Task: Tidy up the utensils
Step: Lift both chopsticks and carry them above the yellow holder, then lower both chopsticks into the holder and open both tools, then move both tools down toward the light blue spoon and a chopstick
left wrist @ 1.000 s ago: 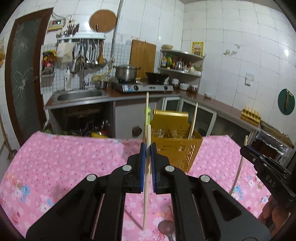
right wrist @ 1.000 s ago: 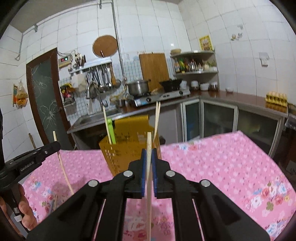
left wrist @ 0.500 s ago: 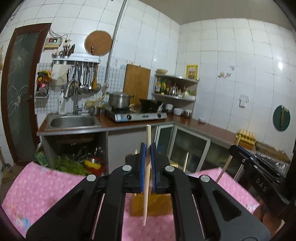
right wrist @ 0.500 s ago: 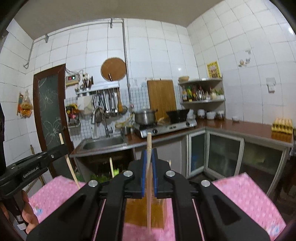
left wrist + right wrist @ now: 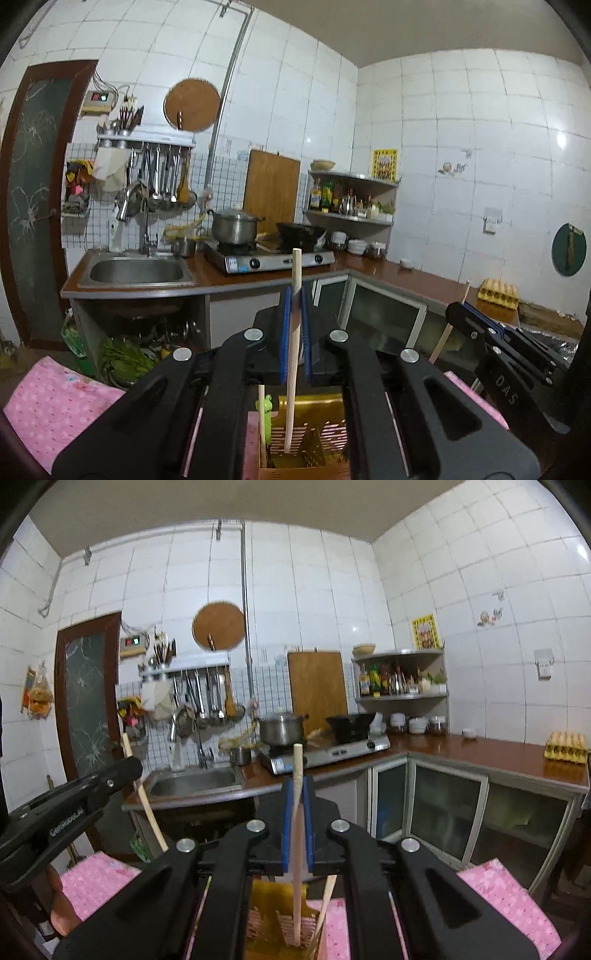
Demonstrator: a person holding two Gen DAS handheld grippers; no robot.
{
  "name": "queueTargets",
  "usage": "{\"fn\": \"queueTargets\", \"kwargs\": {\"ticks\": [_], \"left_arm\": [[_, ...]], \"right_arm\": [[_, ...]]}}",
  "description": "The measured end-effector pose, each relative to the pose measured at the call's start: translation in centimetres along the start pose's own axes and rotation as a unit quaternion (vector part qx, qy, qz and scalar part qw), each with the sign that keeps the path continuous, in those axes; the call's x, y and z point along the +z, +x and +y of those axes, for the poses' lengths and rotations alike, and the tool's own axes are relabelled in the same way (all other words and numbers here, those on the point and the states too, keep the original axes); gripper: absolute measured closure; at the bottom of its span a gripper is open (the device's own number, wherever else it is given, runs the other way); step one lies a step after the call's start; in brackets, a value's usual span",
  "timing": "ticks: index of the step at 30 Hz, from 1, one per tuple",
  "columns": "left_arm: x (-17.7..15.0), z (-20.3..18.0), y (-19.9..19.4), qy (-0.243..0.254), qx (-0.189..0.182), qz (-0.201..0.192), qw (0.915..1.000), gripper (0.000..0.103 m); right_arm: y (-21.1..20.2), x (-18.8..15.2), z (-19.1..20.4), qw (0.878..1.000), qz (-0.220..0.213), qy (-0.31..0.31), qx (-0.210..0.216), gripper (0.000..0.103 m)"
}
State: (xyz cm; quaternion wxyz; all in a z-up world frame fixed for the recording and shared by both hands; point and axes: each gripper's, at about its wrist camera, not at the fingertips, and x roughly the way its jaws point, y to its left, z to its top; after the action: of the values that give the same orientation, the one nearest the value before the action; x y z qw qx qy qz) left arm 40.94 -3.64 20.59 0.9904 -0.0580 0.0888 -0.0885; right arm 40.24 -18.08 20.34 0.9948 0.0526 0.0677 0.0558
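now each gripper pinches one pale wooden chopstick, held close to upright. the left gripper point(image 5: 294, 334) has its blue pads pressed against a chopstick point(image 5: 292, 362) whose top sticks up above the fingers and whose lower end reaches down into the yellow slotted utensil basket point(image 5: 325, 441) just below. a second thin stick and a green frog-topped utensil point(image 5: 266, 419) stand in the left part of that basket. the right gripper point(image 5: 297, 821) likewise clamps its own chopstick point(image 5: 296, 878), the tip dipping into the same basket point(image 5: 260, 923), where another chopstick point(image 5: 325, 899) leans to the right of it. the basket sits on a pink floral tablecloth point(image 5: 55, 406) at the near edge of both views.

beyond the table, a steel sink point(image 5: 136, 272) lies far left on the brown counter, a lidded pot point(image 5: 234, 226) and a black wok point(image 5: 301, 234) rest on a gas stove, a wooden cutting board point(image 5: 271, 190) leans on the tiled wall, and an egg tray point(image 5: 498, 291) sits far right. each gripper's black body hides most of the basket from its own camera.

both grippers point forward and level, side by side over the basket; the right one shows at the right edge of the left view point(image 5: 463, 315), its stick slanting.
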Motion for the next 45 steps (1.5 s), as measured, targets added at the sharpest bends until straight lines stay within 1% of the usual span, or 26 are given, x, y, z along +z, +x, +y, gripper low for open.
{"fn": "queueTargets", "kwargs": {"ticks": [4,8,11,15,20,23,26,27,28,29,30,31,33,35,37,38,39,40,41,43,45], "left_arm": [[-3.4,0.8,2.7,0.001,0.001,0.032,0.9995,0.099],[-6.0,1.6,4.4,-0.001,0.004,0.061,0.9982,0.099],[-7.5,2.2,5.2,-0.005,0.005,0.075,0.9971,0.099],[-9.3,2.9,6.0,-0.01,0.008,0.092,0.9957,0.099],[-11.0,3.2,6.5,-0.001,0.031,0.104,0.994,0.098],[-11.6,3.2,6.5,0.001,0.036,0.114,0.9929,0.098],[-11.3,3.4,6.1,-0.002,0.033,0.122,0.992,0.096],[-11.1,3.3,5.9,-0.002,0.033,0.123,0.9919,0.091],[-10.7,3.3,5.4,0.002,0.035,0.121,0.9921,0.079],[-10.4,3.2,5.0,0.006,0.04,0.117,0.9923,0.072],[-10.1,3.1,4.5,0.011,0.045,0.112,0.9926,0.06],[-9.7,3.0,3.8,0.018,0.049,0.107,0.9928,0.052],[-9.3,3.0,2.8,0.025,0.05,0.105,0.9929,0.051],[-9.0,3.3,1.4,0.025,0.048,0.108,0.9927,0.045],[-9.0,3.9,-0.1,0.022,0.046,0.109,0.9927,0.027],[-9.0,4.1,-1.1,0.022,0.046,0.107,0.993,0.024],[-9.0,4.5,-2.2,0.023,0.049,0.103,0.9933,0.017],[-9.0,4.7,-3.0,0.023,0.049,0.101,0.9934,0.013],[-9.1,4.9,-3.9,0.024,0.048,0.101,0.9935,0.013],[-9.3,5.4,-5.5,0.026,0.049,0.103,0.9932,0.009],[-9.4,5.7,-6.7,0.025,0.052,0.101,0.9932,0.005]], "right_arm": [[2.0,-3.0,-0.7,1.0,0.029,-0.004,-0.007,0.097],[3.6,-5.6,-1.5,0.998,0.059,0.0,-0.008,0.097],[4.2,-7.3,-1.7,0.997,0.071,0.0,-0.008,0.097],[4.6,-9.4,-1.9,0.997,0.078,0.007,-0.011,0.097],[4.2,-10.5,-1.9,0.997,0.069,0.008,-0.015,0.097],[4.2,-10.5,-1.7,0.997,0.075,0.012,-0.003,0.097],[3.8,-10.3,-1.6,0.997,0.076,0.009,-0.001,0.095],[3.7,-10.2,-1.6,0.997,0.077,0.008,-0.002,0.089],[3.4,-10.0,-1.8,0.997,0.078,0.009,-0.002,0.069],[3.1,-9.8,-1.9,0.997,0.078,0.013,-0.002,0.06],[2.6,-9.5,-2.1,0.997,0.077,0.016,-0.005,0.054],[2.4,-9.4,-2.0,0.997,0.077,0.015,-0.008,0.054],[1.5,-9.0,-2.3,0.996,0.081,0.016,-0.017,0.054],[0.6,-8.9,-2.4,0.996,0.084,0.015,-0.022,0.054],[-0.4,-8.9,-2.3,0.996,0.089,0.011,-0.03,0.052],[-1.0,-9.1,-2.3,0.995,0.092,0.009,-0.035,0.051],[-1.4,-9.2,-2.3,0.995,0.094,0.009,-0.038,0.049],[-2.0,-9.4,-2.3,0.994,0.098,0.011,-0.04,0.049],[-2.4,-9.5,-2.2,0.994,0.102,0.012,-0.042,0.049],[-3.4,-9.9,-2.0,0.993,0.108,0.009,-0.046,0.047],[-4.5,-10.4,-1.7,0.992,0.113,0.006,-0.052,0.043]]}}
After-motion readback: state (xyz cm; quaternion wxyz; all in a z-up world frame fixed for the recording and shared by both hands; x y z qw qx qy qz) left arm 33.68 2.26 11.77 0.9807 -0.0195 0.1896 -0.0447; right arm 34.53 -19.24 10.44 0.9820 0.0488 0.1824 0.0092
